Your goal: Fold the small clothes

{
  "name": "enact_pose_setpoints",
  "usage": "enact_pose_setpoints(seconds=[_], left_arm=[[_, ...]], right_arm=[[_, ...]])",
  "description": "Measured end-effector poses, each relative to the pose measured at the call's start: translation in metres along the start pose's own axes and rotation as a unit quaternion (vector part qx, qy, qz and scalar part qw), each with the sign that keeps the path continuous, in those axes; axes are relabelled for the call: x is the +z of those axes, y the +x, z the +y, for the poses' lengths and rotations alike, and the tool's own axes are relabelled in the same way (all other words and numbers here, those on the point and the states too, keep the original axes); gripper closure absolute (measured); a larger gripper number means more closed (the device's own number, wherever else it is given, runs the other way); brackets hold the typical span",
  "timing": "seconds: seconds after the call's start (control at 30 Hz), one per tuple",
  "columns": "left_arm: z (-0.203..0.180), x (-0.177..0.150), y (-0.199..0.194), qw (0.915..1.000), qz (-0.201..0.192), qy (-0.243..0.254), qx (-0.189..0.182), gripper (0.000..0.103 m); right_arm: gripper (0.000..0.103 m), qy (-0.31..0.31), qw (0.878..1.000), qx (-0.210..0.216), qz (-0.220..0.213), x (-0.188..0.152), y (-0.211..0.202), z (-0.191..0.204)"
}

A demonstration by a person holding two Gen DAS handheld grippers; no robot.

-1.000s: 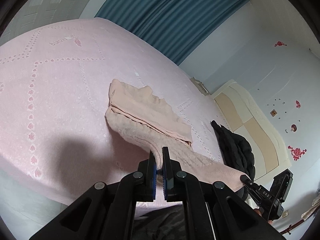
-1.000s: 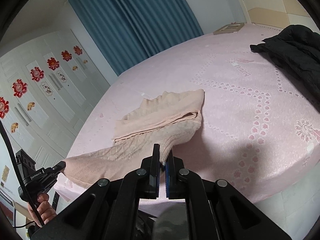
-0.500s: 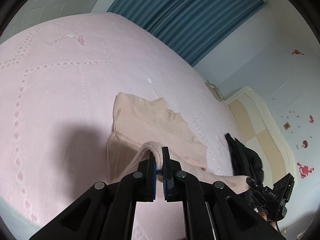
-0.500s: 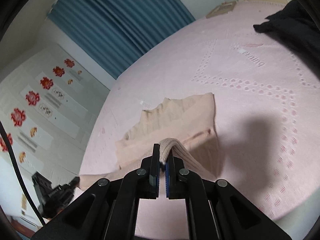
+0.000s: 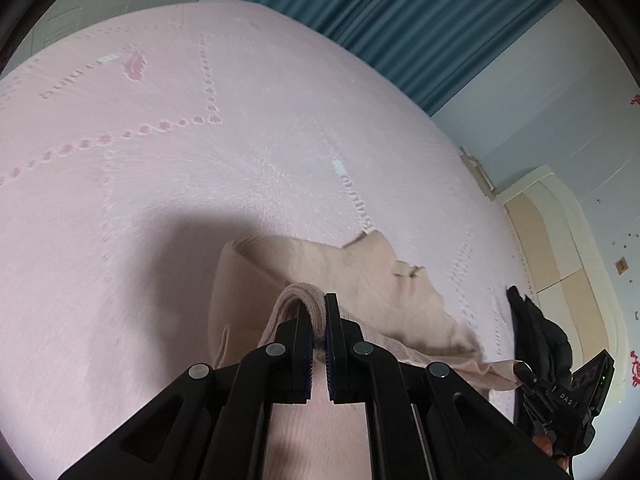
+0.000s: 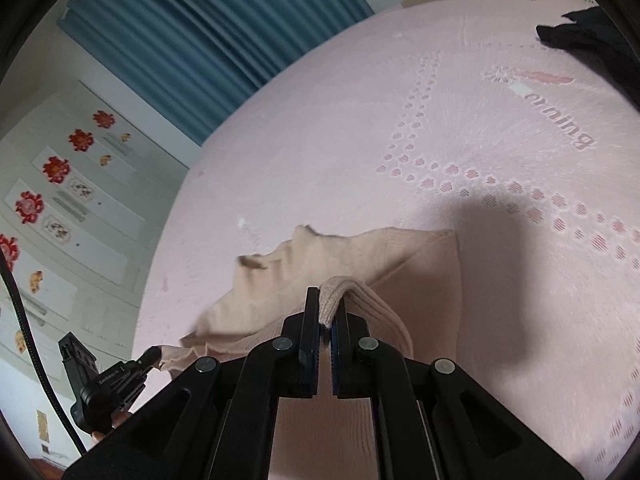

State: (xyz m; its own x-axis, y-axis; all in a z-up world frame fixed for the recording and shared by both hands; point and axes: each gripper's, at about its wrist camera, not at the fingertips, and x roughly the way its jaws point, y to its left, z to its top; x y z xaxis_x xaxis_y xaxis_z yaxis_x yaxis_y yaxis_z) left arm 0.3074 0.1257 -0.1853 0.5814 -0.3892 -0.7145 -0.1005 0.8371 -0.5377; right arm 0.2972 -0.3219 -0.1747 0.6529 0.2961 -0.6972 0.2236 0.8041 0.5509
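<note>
A beige knit garment (image 5: 380, 276) lies partly folded on the pink bed (image 5: 160, 184). My left gripper (image 5: 318, 310) is shut on a folded-over ribbed edge of it, held just above the flat part. In the right wrist view my right gripper (image 6: 327, 305) is shut on the other end of that same edge, over the garment (image 6: 332, 256). Each gripper shows in the other's view: the right gripper (image 5: 522, 370) at the lower right and the left gripper (image 6: 154, 354) at the lower left, both pinching beige cloth. The cloth under the fingers is hidden.
A black jacket (image 5: 536, 332) lies on the bed toward the headboard (image 5: 560, 248), also seen as a black jacket (image 6: 592, 36) at the upper right. Blue curtains (image 5: 420, 20) hang behind the bed. A wardrobe (image 6: 60, 200) with red flower decals stands at the left.
Both grippers have travelled forward and down over the bed, carrying the garment's near edge up and over its flat part. Both stayed shut on the cloth.
</note>
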Motion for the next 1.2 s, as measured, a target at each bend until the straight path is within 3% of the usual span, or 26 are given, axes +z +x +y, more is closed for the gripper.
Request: enact_pose_setpoints(seconds=[0.1, 0.13, 0.23, 0.27, 0.3, 0.5, 0.7, 0.73, 0.77, 0.8, 0.83, 1.0, 1.1, 1.2], left_arm=[[-0.001, 0.01, 0.026, 0.9998, 0.021, 0.001, -0.004, 0.097], [0.001, 0.013, 0.031, 0.9995, 0.024, -0.004, -0.019, 0.093], [0.006, 0.023, 0.033, 0.9994, 0.011, -0.016, -0.028, 0.061], [0.008, 0.023, 0.031, 0.9994, 0.004, -0.013, -0.033, 0.058], [0.009, 0.024, 0.029, 0.9994, 0.0, -0.006, -0.035, 0.058], [-0.003, 0.016, 0.041, 0.998, 0.008, 0.061, -0.01, 0.058], [-0.024, 0.009, 0.076, 0.9867, 0.035, 0.138, 0.078, 0.06], [-0.025, 0.009, 0.08, 0.9845, 0.034, 0.147, 0.089, 0.064], [-0.027, 0.008, 0.082, 0.9831, 0.033, 0.153, 0.095, 0.076], [-0.026, 0.008, 0.082, 0.9823, 0.03, 0.156, 0.099, 0.085], [-0.026, 0.01, 0.081, 0.9816, 0.024, 0.158, 0.104, 0.096], [-0.016, 0.025, 0.054, 0.99, -0.027, 0.133, 0.039, 0.097], [-0.012, 0.031, 0.056, 0.9894, -0.031, 0.13, 0.056, 0.097], [-0.011, 0.03, 0.072, 0.9877, -0.009, 0.134, 0.081, 0.096]], right_arm=[[0.097, -0.001, 1.0, -0.028, 0.01, 0.011, 0.028, -0.005], [0.091, -0.003, 1.0, -0.026, 0.014, 0.014, 0.034, -0.005], [0.077, -0.038, 0.999, -0.036, -0.001, 0.018, 0.041, -0.003], [0.072, -0.06, 0.997, -0.046, -0.012, 0.017, 0.039, -0.001], [0.064, -0.087, 0.994, -0.06, -0.022, 0.015, 0.038, 0.001], [0.063, -0.133, 0.986, -0.104, -0.003, 0.002, 0.056, -0.009], [0.064, -0.145, 0.981, -0.129, 0.021, 0.001, 0.082, -0.015], [0.069, -0.154, 0.979, -0.129, 0.019, 0.0, 0.084, -0.013], [0.074, -0.166, 0.977, -0.129, 0.021, 0.0, 0.086, -0.01], [0.091, -0.179, 0.975, -0.129, 0.029, 0.0, 0.091, -0.006], [0.097, -0.185, 0.974, -0.125, 0.035, 0.001, 0.093, -0.005], [0.098, -0.187, 0.977, -0.099, -0.023, 0.011, 0.073, 0.001], [0.098, -0.166, 0.979, -0.118, -0.026, 0.018, 0.08, -0.007], [0.098, -0.153, 0.978, -0.14, 0.006, 0.017, 0.099, -0.017]])
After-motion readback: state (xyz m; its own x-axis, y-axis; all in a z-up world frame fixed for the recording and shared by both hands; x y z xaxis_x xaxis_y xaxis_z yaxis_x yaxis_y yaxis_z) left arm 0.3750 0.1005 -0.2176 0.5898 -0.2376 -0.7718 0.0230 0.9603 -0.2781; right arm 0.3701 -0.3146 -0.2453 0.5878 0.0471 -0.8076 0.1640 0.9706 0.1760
